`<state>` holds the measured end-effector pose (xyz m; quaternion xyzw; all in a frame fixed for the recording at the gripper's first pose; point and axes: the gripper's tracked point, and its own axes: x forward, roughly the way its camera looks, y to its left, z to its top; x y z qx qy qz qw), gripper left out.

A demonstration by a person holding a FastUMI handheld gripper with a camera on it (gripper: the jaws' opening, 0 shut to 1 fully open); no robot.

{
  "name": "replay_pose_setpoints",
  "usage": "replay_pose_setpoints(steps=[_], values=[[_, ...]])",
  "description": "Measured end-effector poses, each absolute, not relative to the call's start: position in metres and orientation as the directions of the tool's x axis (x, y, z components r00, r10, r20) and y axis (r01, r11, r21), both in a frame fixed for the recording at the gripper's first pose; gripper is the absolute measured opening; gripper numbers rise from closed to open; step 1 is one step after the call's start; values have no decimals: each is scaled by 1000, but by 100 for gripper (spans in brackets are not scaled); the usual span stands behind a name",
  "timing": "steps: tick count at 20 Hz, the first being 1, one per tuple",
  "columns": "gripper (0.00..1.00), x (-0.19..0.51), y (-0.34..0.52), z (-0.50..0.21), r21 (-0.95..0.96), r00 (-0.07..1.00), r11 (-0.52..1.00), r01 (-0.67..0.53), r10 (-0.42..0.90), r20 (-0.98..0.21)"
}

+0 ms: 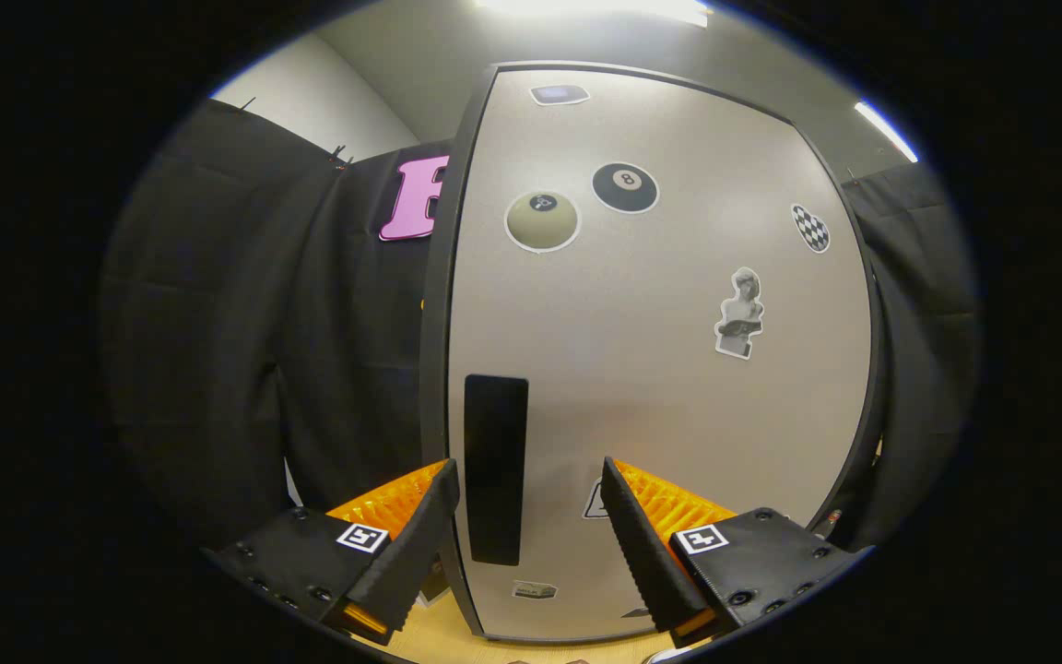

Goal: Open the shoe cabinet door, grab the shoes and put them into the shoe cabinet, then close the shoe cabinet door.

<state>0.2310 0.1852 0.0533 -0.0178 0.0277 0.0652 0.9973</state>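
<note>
door (660,369) ahead | handle (495,468) between fingers (425,526)

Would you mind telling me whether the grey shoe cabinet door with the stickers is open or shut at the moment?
Shut: the grey sticker-covered cabinet door sits flush in its dark frame, nothing inside showing. The gripper is open, its fingers either side of the black vertical handle.

The shoe cabinet door (660,369) is closed, so the inside is hidden. One finger (646,544) of the tool (531,480) covers part of a small sticker (594,505). The tiny label (534,590) low on the door (near the bottom) is too small to tell.
</note>
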Motion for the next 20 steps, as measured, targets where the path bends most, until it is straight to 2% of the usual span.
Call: replay_pose_setpoints(steps=[3, 5, 10, 13, 20], values=[[96, 235, 192, 51, -13, 990, 992, -124, 123, -69], [87, 237, 195, 50, -9, 990, 993, -117, 116, -81], [38, 236, 205, 49, 25, 987, 992, -120, 122, -106], [35, 237, 206, 48, 14, 988, 994, -113, 114, -108], [10, 232, 207, 46, 30, 977, 986, -164, 167, -130]])
